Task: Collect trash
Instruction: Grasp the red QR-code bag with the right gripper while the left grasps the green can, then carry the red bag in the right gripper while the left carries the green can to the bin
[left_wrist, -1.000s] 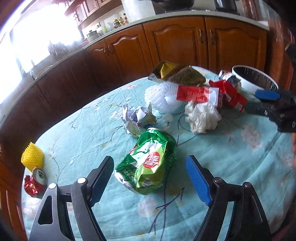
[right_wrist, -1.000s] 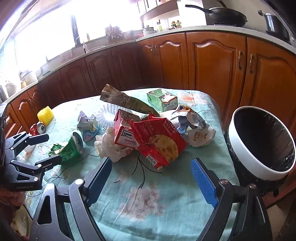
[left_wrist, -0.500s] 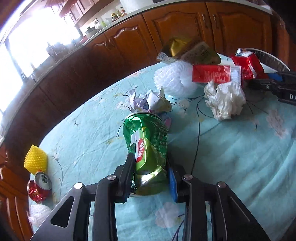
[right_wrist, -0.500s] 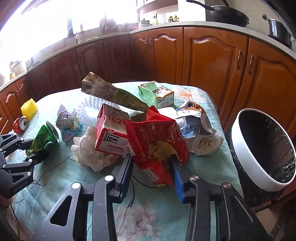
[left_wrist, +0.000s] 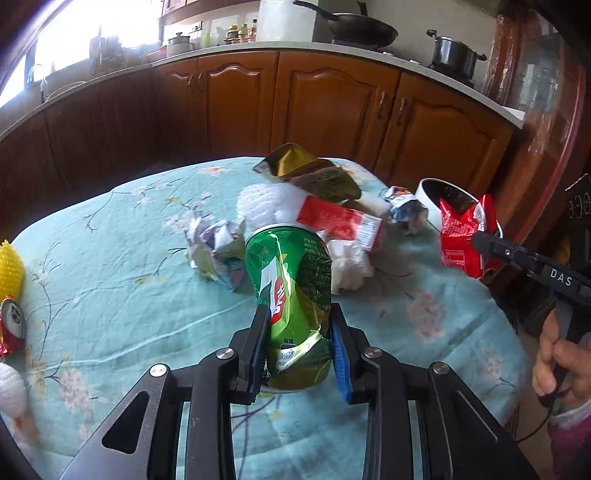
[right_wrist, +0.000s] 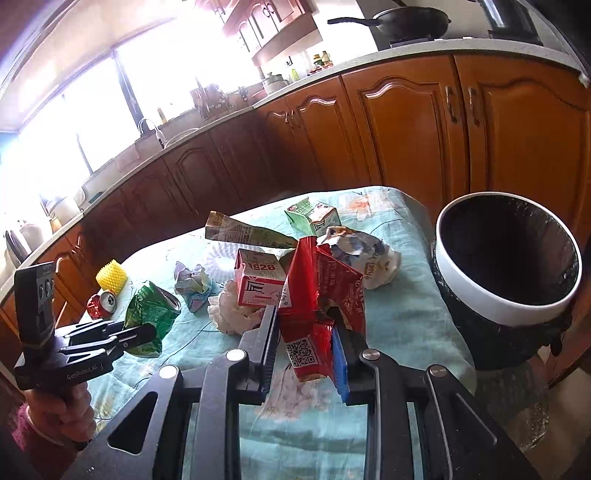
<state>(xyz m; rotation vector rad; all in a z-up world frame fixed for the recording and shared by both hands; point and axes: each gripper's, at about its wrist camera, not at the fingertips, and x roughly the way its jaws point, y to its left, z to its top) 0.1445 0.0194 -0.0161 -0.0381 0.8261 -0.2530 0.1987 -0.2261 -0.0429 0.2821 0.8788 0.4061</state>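
My left gripper (left_wrist: 298, 328) is shut on a crushed green can (left_wrist: 290, 291) and holds it above the table; the can also shows in the right wrist view (right_wrist: 149, 314). My right gripper (right_wrist: 304, 339) is shut on a red snack wrapper (right_wrist: 319, 299), lifted off the table; the wrapper also shows in the left wrist view (left_wrist: 463, 236). The white-rimmed trash bin (right_wrist: 506, 314) with a black liner stands off the table's right edge, to the right of the right gripper.
On the teal flowered tablecloth (right_wrist: 399, 321) lie a red-and-white carton (right_wrist: 258, 282), crumpled tissue (right_wrist: 231, 314), crumpled paper (right_wrist: 192, 282), a green carton (right_wrist: 312, 218), a foil bag (right_wrist: 247, 234), a yellow foam net (right_wrist: 110, 277) and a red can (right_wrist: 103, 302). Wooden cabinets stand behind.
Both grippers closed from open: the left took hold of the green can, the right of the red wrapper. Both have since lifted their items off the table.
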